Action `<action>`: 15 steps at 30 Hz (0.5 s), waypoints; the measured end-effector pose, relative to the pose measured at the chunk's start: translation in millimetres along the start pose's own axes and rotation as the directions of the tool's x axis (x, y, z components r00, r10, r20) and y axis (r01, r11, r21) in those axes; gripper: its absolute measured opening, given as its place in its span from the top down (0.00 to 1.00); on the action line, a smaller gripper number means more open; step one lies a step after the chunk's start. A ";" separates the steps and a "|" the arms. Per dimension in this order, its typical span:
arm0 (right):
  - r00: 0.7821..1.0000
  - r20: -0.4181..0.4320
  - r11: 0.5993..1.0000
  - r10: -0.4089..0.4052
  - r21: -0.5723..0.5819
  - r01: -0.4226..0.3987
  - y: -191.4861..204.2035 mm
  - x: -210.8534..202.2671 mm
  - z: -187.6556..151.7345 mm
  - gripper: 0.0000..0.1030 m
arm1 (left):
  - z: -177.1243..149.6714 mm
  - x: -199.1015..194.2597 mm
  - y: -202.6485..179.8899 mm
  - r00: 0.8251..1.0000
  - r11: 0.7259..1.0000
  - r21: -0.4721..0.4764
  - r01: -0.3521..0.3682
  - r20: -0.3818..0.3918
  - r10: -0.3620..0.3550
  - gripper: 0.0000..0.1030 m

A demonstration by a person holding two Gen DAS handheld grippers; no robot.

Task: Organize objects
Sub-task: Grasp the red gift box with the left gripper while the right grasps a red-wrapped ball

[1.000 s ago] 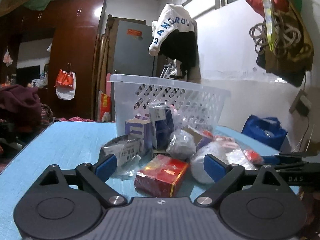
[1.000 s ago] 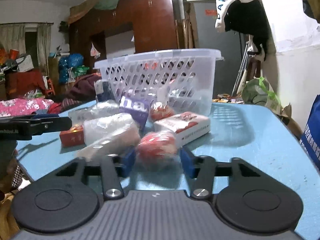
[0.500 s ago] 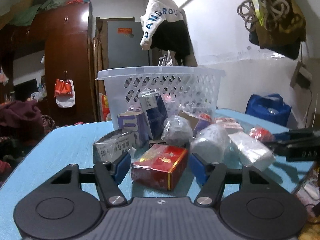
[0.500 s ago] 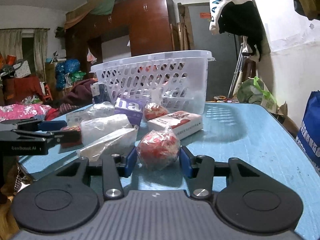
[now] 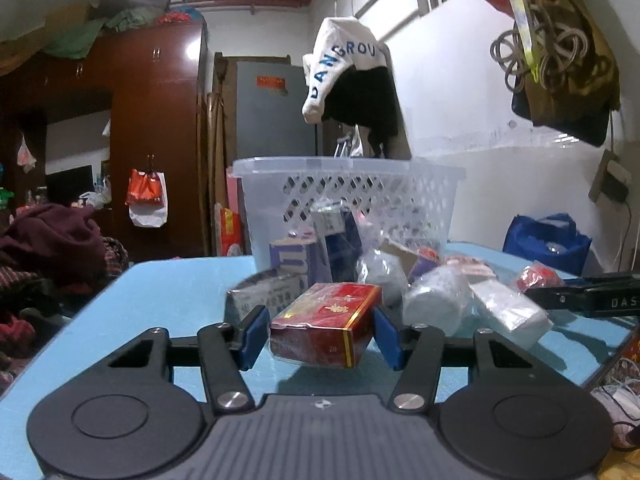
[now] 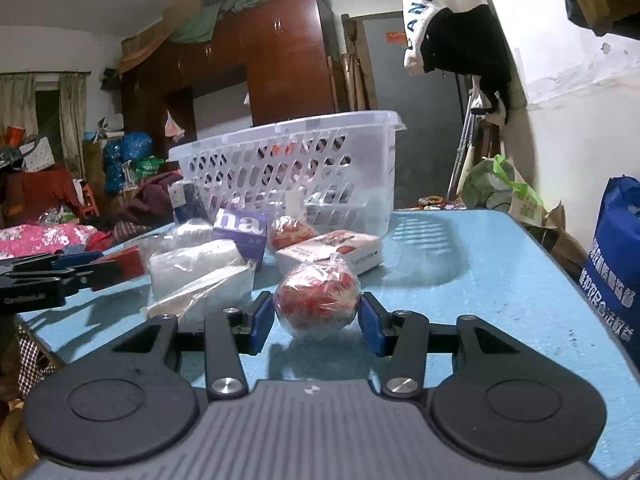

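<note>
My left gripper point(image 5: 320, 334) is shut on a red and gold box point(image 5: 326, 320) and holds it lifted above the blue table point(image 5: 160, 300). My right gripper point(image 6: 316, 322) is shut on a red ball wrapped in clear plastic point(image 6: 316, 300), held just above the table point(image 6: 480, 280). A white perforated basket point(image 5: 352, 196) stands behind a pile of packets; it also shows in the right wrist view point(image 6: 288, 168). Each gripper shows at the edge of the other's view.
The pile holds a purple box point(image 6: 240, 232), a white and red packet point(image 6: 332, 250), clear-bagged white items point(image 6: 200, 264) and a white roll point(image 5: 436, 300). A blue bag point(image 6: 612, 260) stands beside the table. A wardrobe and hanging clothes stand behind.
Both grippers closed on their objects and lifted them. The left one took the red box off the table; the right one raised the wrapped ball.
</note>
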State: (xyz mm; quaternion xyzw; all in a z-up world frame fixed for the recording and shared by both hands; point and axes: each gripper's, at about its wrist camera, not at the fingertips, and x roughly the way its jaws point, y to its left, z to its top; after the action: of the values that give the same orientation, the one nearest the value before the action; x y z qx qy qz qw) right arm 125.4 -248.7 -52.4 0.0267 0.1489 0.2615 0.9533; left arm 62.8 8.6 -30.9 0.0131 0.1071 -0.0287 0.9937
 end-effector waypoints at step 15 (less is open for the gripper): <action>0.999 0.042 1.000 0.013 0.005 -0.013 1.4 -8.1 5.2 0.51 | 3.8 -14.5 10.2 0.996 0.999 -0.044 -0.001 0.087 0.005 0.42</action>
State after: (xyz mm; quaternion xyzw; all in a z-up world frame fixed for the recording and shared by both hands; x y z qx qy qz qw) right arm 119.6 -251.5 -45.1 0.0355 0.1295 0.2665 0.9544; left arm 50.1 19.4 -23.9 -0.0097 0.0642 -0.0255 0.9976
